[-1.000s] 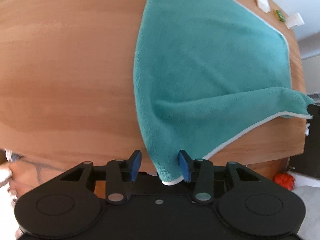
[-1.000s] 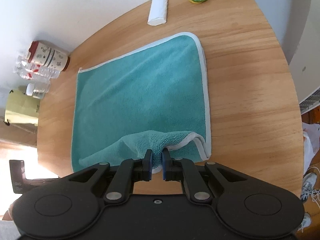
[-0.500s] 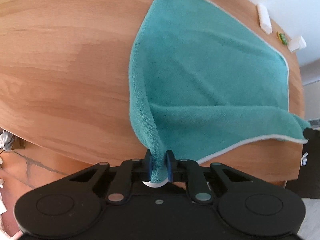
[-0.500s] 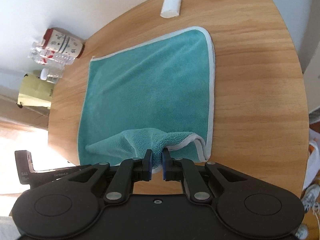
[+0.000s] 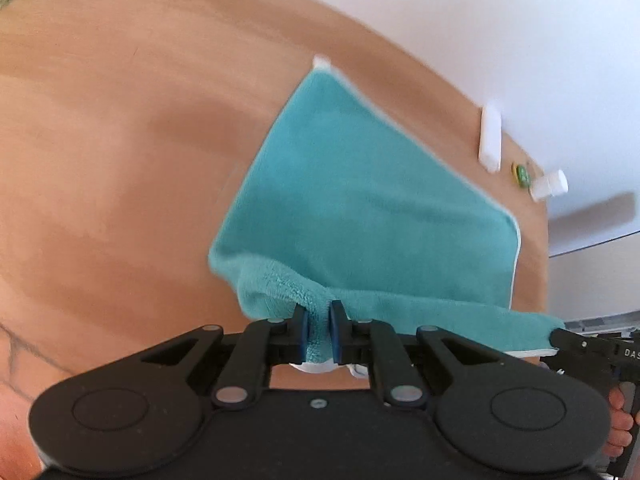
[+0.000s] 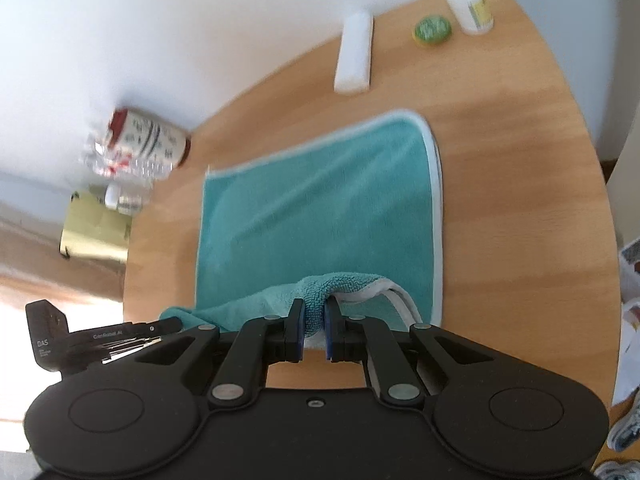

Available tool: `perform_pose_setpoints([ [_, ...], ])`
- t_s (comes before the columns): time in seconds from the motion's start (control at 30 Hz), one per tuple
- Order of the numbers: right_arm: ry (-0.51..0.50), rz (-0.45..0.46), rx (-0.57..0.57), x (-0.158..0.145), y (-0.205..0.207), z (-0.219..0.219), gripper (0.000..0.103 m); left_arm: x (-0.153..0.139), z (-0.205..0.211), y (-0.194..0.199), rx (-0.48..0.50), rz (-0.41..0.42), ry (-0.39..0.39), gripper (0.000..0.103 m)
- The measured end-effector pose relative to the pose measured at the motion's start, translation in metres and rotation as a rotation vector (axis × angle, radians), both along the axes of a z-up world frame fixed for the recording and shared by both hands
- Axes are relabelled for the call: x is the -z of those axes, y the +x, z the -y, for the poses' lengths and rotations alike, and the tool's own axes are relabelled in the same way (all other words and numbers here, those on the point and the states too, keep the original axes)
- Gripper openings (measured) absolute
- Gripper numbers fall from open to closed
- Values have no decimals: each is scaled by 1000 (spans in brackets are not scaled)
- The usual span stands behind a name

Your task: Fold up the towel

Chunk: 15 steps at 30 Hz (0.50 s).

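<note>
In the left wrist view, the left gripper had its jaws closed on a near corner of the towel, teal cloth bunched between the blue pads and a scrap of white hem hanging below. The rest of the towel lay flat on the bench, reaching toward the wall. Its lifted near edge ran taut to the right gripper, seen at the right margin. A white block, a green lid and a white bottle sat beyond the far corner.

In the right wrist view, the right gripper was likewise clamped on the other near corner of the towel, the hem curling out beside the pads. The left gripper showed at the left, at about the same height.

To do this fold well, I judged that both corners should travel forward together, level and at equal pace, keeping the edge between them taut so no slack bunches. They should be set on the far corners, hems matching, short of the block and lid, and released only once the cloth rested flat.
</note>
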State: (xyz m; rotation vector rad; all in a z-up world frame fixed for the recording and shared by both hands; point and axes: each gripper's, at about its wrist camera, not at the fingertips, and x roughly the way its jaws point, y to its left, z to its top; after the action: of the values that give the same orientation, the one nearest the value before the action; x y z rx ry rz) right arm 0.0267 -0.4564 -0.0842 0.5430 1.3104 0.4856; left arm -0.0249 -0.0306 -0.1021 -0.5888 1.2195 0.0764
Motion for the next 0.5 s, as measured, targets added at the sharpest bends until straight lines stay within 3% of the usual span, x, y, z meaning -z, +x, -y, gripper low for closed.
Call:
perform_pose_setpoints([
  [0.23,-43,81,62,-10,27,-12,10,-3,-6,44,62,52,27,10],
  [0.5,-72,68,153,-4,47,-14,10,10,-10,81,93,68,-4,10],
])
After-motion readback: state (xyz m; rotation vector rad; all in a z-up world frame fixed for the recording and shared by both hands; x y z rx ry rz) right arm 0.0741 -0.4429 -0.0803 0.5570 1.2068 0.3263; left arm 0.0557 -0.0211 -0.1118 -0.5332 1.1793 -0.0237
